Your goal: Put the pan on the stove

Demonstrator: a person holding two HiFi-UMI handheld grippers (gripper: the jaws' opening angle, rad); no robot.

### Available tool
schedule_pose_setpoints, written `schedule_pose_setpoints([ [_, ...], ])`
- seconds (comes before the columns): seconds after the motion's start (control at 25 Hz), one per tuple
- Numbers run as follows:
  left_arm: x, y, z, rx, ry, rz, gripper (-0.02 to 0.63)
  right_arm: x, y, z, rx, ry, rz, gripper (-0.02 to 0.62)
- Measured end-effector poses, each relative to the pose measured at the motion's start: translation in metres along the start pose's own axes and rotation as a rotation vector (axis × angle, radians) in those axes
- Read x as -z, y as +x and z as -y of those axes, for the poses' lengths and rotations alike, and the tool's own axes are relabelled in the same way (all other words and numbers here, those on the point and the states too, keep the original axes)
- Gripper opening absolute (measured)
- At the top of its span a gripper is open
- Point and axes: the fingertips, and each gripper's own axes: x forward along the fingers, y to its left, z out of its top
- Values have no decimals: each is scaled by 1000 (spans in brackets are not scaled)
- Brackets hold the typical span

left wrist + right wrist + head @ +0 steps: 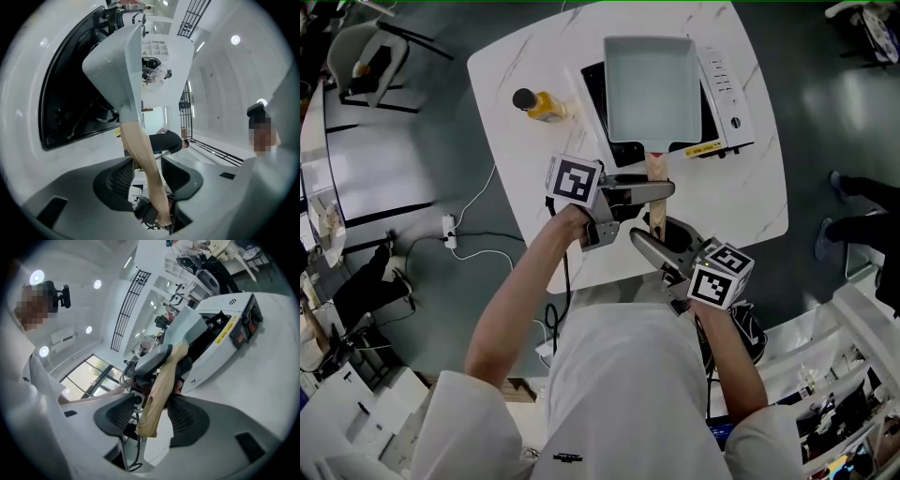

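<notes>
A grey rectangular pan (652, 84) sits on the black-and-white portable stove (727, 94) on the white marble table (750, 187). Its wooden handle (655, 167) points toward me. My left gripper (661, 186) straddles the handle from the left, and thin gaps show beside the pads, so it is open. My right gripper (658, 234) stands around the handle's free end, open too. In the left gripper view the handle (140, 145) runs between the jaws of the left gripper (147, 176) up to the pan (126, 56). In the right gripper view the handle (161, 385) lies loose in the right gripper (152, 413).
A bottle of yellow liquid with a dark cap (539, 103) lies on the table left of the stove. The table's near edge runs just under my grippers. A white cable and power strip (450, 230) lie on the floor at left. Someone's shoes (853, 187) show at right.
</notes>
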Motion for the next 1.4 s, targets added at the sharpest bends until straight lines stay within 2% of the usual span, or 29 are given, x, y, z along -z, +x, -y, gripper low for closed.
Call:
schedule_pose_setpoints([
  [0.16,10,-2,-4,-39,26,-12,281,-4,-2,-1,19,8,22,285],
  [0.24,13,-7,-4,-59,35,6,314,-5,-5,-1,41,-9,23,322],
  [0.4,15,-23,-1,-115,64,97,316,-5,-14,-1,78,-52,27,344],
  [0.52,25,-38,8,-205,171,128,316,-6,-24,-8,105,-80,35,346],
  [0.64,28,-52,23,-345,348,156,296,-13,-38,-12,161,-156,44,367],
  [0.72,28,-62,35,-427,422,192,279,-17,-45,-16,189,-205,48,367],
  [0.8,29,-73,47,-519,491,244,176,-20,-51,-25,205,-251,49,367],
  [0.84,30,-78,54,-561,531,266,160,-23,-54,-31,214,-279,52,367],
  [0.92,34,-84,69,-628,615,291,152,-31,-60,-43,238,-343,68,326],
  [1.04,40,-89,93,-697,718,324,150,-48,-72,-63,266,-431,119,214],
  [1.08,41,-91,100,-720,747,342,132,-54,-76,-70,270,-449,143,177],
  [1.16,39,-100,116,-781,799,395,3,-69,-84,-84,274,-478,199,129],
  [1.24,37,-109,133,-817,831,444,3,-83,-90,-98,279,-514,246,91],
  [1.4,42,-118,165,-804,839,546,3,-100,-106,-123,312,-605,291,57],
])
